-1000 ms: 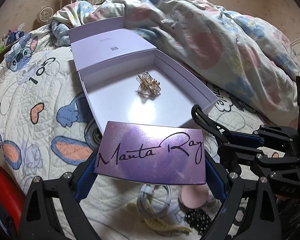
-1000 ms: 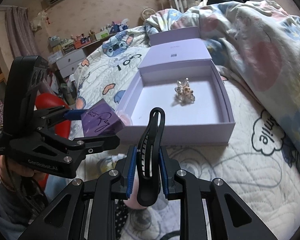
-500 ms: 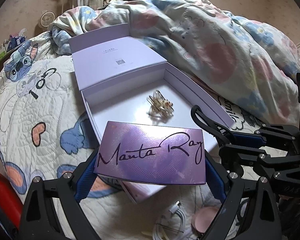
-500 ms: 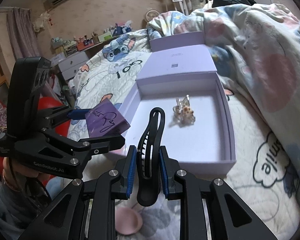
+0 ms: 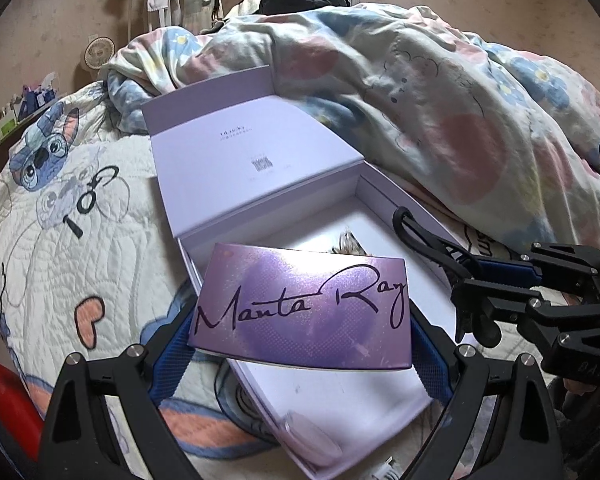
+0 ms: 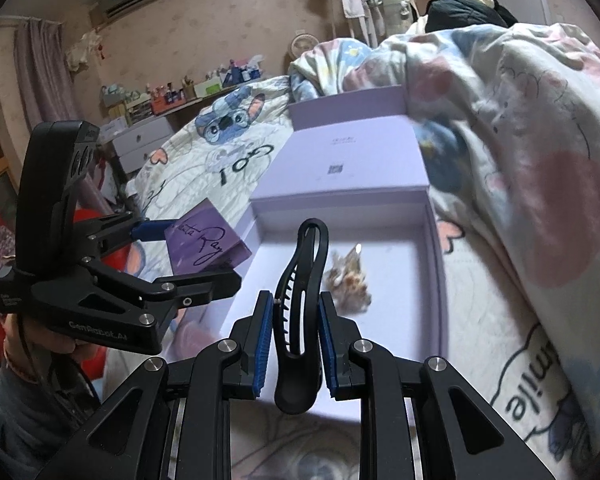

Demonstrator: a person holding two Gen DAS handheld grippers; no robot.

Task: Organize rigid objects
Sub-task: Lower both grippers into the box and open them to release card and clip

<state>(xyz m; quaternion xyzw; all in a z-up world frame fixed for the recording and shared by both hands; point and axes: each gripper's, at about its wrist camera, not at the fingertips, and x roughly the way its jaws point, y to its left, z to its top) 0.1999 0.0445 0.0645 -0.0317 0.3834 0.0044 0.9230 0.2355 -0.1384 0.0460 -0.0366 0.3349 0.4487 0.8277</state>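
Since the frame half a second earlier, both grippers have been carried forward over the bed: the purple palette (image 5: 304,308) is now seen above the near left part of the lavender box (image 5: 380,200), and the black hair claw (image 6: 300,312) is now seen over the box's near wall rather than short of it.

The left gripper (image 5: 300,344) is closed on the purple palette, which is clamped between the blue pads (image 5: 172,356) by its short ends; the lettering "Manta Ray" is legible on its upper face. In the right wrist view the palette (image 6: 204,246) is observed at the box's left wall, held clear of the floor of the box.

The right gripper (image 6: 294,344) is closed on the black hair claw, which is held upright between the blue pads (image 6: 262,344) with its looped end pointing away. In the left wrist view the claw (image 5: 424,236) is noted at the right side of the box, over its right wall.

One item is recorded inside the box — a gold-toned hair clip (image 6: 350,280), lying on the white floor towards the far right. It is largely hidden by the palette in the left wrist view.

The box lid (image 6: 340,160) is folded back, lying open at the far side against a floral duvet (image 6: 540,140). The box rests on a quilted cartoon-print bedspread (image 5: 72,248). A pink rounded object (image 5: 312,440) is partly visible beside the near wall — it cannot be identified.
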